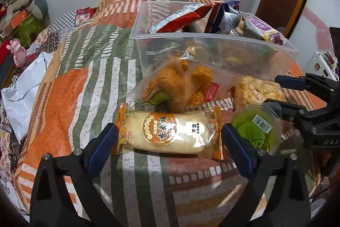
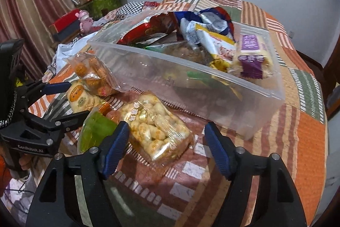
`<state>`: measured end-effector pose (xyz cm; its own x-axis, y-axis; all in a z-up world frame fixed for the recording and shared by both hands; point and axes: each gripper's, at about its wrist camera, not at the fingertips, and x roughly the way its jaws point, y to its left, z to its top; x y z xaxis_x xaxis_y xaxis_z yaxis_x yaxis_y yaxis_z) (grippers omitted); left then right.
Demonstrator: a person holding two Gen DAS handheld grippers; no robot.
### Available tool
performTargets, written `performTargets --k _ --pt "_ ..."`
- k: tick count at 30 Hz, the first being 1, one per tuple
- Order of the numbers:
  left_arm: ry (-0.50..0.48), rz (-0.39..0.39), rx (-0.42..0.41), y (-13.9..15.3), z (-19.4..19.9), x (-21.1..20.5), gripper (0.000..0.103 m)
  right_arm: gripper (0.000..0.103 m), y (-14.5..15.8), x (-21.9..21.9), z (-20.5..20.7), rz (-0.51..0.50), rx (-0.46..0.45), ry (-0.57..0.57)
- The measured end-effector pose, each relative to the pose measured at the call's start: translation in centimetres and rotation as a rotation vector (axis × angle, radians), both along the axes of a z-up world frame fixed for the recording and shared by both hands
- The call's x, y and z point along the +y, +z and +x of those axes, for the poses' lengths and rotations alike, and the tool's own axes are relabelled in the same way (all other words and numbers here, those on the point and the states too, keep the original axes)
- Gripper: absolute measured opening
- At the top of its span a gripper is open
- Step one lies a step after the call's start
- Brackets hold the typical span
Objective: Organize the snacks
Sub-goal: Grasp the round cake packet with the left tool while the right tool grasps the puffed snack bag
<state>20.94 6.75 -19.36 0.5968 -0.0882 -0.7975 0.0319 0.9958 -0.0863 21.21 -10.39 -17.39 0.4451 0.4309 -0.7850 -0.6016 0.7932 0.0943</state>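
Observation:
A white rice-cake pack (image 1: 167, 133) with orange ends lies crosswise on the patchwork cloth. My left gripper (image 1: 170, 139) is open and straddles it, pads just clear of both ends. In the right wrist view the left gripper (image 2: 70, 102) sits at the left over the same pack (image 2: 80, 97). My right gripper (image 2: 167, 142) is open around a clear pack of pale puffed snacks (image 2: 155, 129), without pressing it. The right gripper (image 1: 280, 95) also shows at the right edge of the left wrist view. A clear plastic bin (image 1: 212, 37) (image 2: 170, 61) behind holds several snack packs.
A bag of orange fried snacks (image 1: 180, 82) (image 2: 95, 73) leans on the bin's near wall. A green lidded cup (image 1: 252, 131) (image 2: 97, 129) stands between the two grippers. A white plastic bag (image 1: 25, 86) and a pink figurine (image 1: 17, 50) lie at the table's left edge.

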Motion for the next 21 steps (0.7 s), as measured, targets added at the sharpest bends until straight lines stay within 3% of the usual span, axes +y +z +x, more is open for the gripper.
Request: performTargets --k 6,13,17,21 --pt "-0.003 -0.015 0.025 -0.8 0.6 0.2 0.101 0.075 -0.4 0.9 0.3 -0.042 -0.015 0.029" --pt "0.018 -0.053 0.036 -1.4 0.8 0.8 0.099 0.075 -1.1 0.5 1.5 0.022 0.075 0.025" --pt "0.032 -0.056 0.017 -1.2 0.2 1.0 0.088 0.06 -1.2 0.5 1.4 0.048 0.104 0.05" --pt "0.039 -0.065 -0.001 -0.8 -0.8 1.1 0.083 0.056 -1.1 0.9 0.4 0.022 0.061 0.047"
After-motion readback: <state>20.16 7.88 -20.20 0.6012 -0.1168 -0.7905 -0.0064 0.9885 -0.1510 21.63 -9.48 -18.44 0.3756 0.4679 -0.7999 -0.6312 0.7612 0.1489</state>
